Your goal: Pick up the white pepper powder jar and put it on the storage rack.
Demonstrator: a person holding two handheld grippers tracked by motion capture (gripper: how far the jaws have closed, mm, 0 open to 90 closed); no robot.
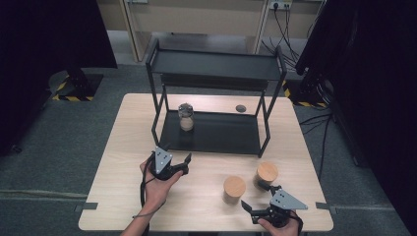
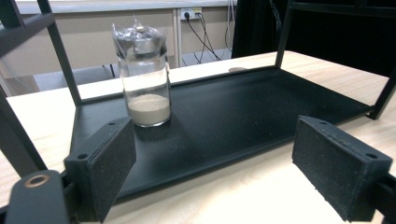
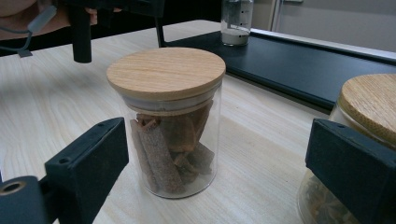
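a person's right gripper (image 1: 259,206), jaws spread wide and holding nothing, points at a wooden-lidded glass jar of cinnamon sticks (image 3: 168,121) standing upright at lower centre of the high view, on the pale wooden table (image 1: 118,191). a second wooden-lidded jar (image 1: 266,175) stands just beside it to the right, close by the gripper's right-hand jaw in the right gripper view. the left gripper (image 1: 178,164), likewise wide and empty, hangs at centre-left, facing the lower tray of a black two-tier rack (image 1: 216,135), where a foil-topped glass bottle of pale powder (image 2: 142,77) stands at the tray's left end.

the risk appears to lie in the crowding: with the two jars so close, a closing jaw could clip the second jar and shove or topple it. smooth glass may also slip if the grip lands high, near the loose-looking lid. carrying the jar into the rack, it could strike the black frame posts or bump the bottle already there.
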